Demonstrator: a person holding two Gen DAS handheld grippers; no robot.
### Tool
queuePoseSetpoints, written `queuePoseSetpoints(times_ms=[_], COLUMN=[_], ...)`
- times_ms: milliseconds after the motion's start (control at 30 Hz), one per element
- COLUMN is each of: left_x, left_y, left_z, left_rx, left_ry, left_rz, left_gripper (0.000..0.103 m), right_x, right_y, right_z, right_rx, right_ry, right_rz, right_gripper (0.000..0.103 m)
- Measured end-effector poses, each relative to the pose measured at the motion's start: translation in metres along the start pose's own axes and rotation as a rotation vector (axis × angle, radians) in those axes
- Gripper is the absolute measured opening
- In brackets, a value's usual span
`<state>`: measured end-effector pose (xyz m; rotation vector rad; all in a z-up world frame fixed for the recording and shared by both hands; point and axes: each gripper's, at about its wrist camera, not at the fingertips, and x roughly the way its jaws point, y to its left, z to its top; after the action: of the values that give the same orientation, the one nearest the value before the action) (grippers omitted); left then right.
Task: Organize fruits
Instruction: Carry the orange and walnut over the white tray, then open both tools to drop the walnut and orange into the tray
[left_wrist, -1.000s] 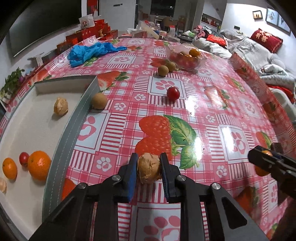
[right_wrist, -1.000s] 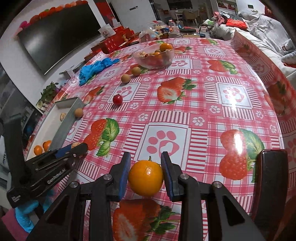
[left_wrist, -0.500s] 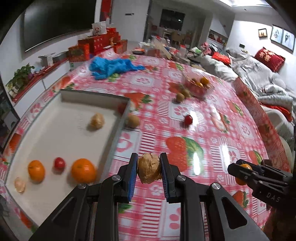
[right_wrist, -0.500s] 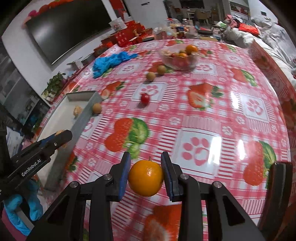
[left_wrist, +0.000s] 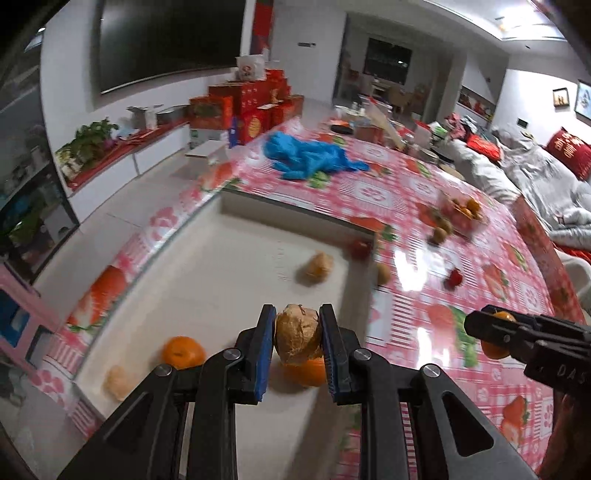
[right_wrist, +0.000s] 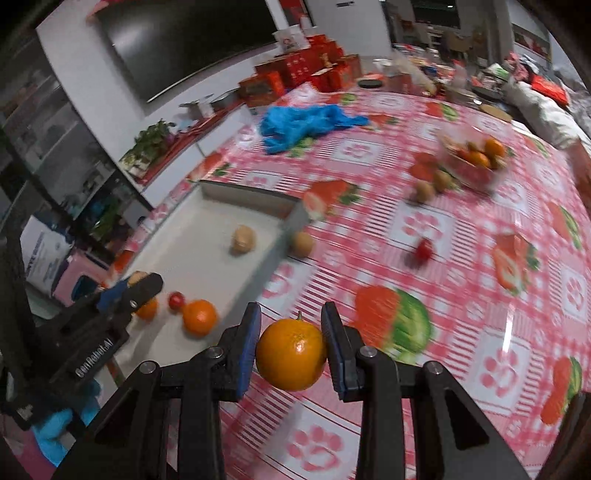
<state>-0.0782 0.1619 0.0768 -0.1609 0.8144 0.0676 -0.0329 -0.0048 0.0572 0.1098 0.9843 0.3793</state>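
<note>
Your left gripper (left_wrist: 297, 341) clamps walnut (left_wrist: 297, 338) (hiding orange behind it (left_wrist: 308, 371)); right gripper (right_wrist: 291, 350) clamps orange (right_wrist: 291, 355); bowl (right_wrist: 474, 157) blurred.

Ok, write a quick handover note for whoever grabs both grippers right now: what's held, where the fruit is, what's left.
Left hand-held gripper: shut on a walnut, above the tray.
Right hand-held gripper: shut on an orange, over the tablecloth beside the tray.
In tray: another walnut, two oranges, a small red fruit.
Left: release both, then collect the brown fruit outside the tray wall and the red one on the cloth.
</note>
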Motion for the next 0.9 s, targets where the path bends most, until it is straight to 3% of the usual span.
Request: queuePoseSetpoints(times_ms=[300,667,767,833,900], left_x=[0.014,0.023,0.026,0.026,0.026], left_y=[0.033,0.040,0.040,0.039,0.039], left_z=[-0.004,-0.013,-0.017,-0.019,-0.020], left_rx=[-0.064,-0.053,-0.053,-0.054,-0.053], left_ry=[0.027,0.049,0.066,0.065,0.069], left_rz=[0.038,0.069,0.071,0.072,0.072], left_gripper=[0.025,0.025,0.026,0.026,0.026], right_x=[0.043,0.084,0.089,0.090,0.086], right_y=[0.059,0.072,0.071,0.071,0.071], right_z=[0.023,0.025,0.025,0.025,0.026], right_rx=[-0.078,-0.065,-0.061,-0.055,-0.047], right_ry=[0.042,0.115,0.129,0.135,0.123], right_rz=[0.046,0.045,0.056,0.080,0.092], right_gripper=[0.037,0.037,0.044,0.067,0.073])
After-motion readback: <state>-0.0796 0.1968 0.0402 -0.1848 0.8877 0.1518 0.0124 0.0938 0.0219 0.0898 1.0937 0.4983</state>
